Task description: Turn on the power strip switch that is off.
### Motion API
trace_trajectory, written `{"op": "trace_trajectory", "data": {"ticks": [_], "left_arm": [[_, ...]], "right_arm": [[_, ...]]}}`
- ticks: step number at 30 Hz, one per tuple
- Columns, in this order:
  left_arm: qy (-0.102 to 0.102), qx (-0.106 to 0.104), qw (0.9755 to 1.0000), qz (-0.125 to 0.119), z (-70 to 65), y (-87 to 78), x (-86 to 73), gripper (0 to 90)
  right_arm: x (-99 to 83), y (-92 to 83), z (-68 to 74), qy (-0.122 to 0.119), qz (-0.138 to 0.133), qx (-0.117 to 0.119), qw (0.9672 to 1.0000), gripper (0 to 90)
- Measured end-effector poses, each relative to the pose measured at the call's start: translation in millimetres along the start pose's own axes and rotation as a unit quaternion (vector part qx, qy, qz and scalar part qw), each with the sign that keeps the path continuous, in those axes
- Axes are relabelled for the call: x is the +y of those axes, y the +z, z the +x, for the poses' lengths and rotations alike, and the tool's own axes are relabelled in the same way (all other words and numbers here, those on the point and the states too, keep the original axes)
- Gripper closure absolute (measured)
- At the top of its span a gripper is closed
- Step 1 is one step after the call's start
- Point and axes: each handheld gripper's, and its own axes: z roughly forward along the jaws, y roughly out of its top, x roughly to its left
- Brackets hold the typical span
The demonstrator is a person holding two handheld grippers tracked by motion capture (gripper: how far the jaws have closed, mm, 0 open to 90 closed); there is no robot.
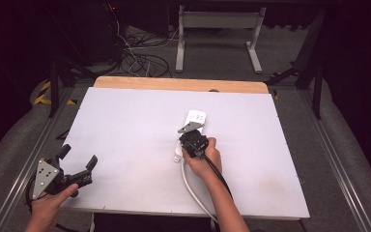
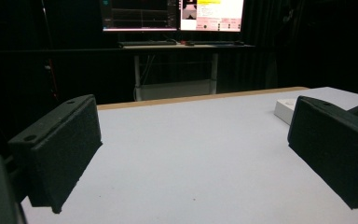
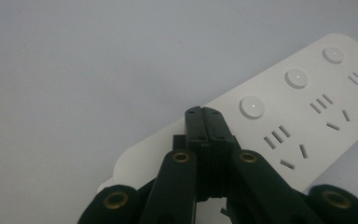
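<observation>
A white power strip (image 1: pixel 194 121) lies near the middle of the white table (image 1: pixel 125 125), its cable (image 1: pixel 193 191) running toward the front edge. My right gripper (image 1: pixel 189 137) hovers over the strip's near end, pointing down. In the right gripper view its jaws are shut together with nothing between them, the tips (image 3: pixel 204 113) over the strip (image 3: pixel 307 116) beside the nearest of three round buttons (image 3: pixel 251 107). My left gripper (image 1: pixel 79 163) rests at the table's front left corner, open and empty. Its two black pads (image 2: pixel 65 149) stand wide apart in the left gripper view.
A wooden strip (image 1: pixel 178 84) borders the table's far edge. Beyond it stand a white desk frame (image 1: pixel 217 38) and floor cables (image 1: pixel 140 60). Monitors (image 2: pixel 172 14) glow on a desk in the left gripper view, where the power strip's end (image 2: pixel 286 109) shows at right.
</observation>
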Motion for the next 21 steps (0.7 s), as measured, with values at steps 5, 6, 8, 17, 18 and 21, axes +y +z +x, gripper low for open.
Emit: {"op": "trace_trajectory", "data": {"ticks": [5, 6, 8, 17, 18, 21], "left_arm": [[-0.001, -0.001, 1.0, -0.001, 0.0, 0.0, 0.4, 3.0], [-0.001, -0.001, 1.0, -0.001, 0.2, 0.0, 0.5, 3.0], [-0.002, -0.001, 1.0, -0.002, 0.5, 0.3, 0.6, 3.0], [-0.002, -0.003, 1.0, -0.003, 0.0, 2.2, 0.7, 3.0], [-0.002, -0.004, 1.0, -0.003, -0.2, 2.3, 0.8, 3.0], [-0.002, -0.005, 1.0, -0.003, -0.5, 4.0, 0.9, 3.0]], "right_arm": [[-0.4, 0.0, -0.7, 0.002, -0.004, -0.002, 1.0, 90.0], [-1.0, -0.3, -1.8, 0.006, -0.008, 0.003, 0.9999, 90.0], [-3.1, -2.0, -6.8, 0.016, -0.028, 0.008, 0.9995, 90.0], [-4.0, -15.5, -14.6, 0.035, -0.075, 0.028, 0.9962, 90.0], [-4.0, -16.9, -14.4, 0.031, -0.075, 0.025, 0.9964, 90.0], [-4.0, -18.4, -14.5, 0.032, -0.078, 0.026, 0.9962, 90.0]]}}
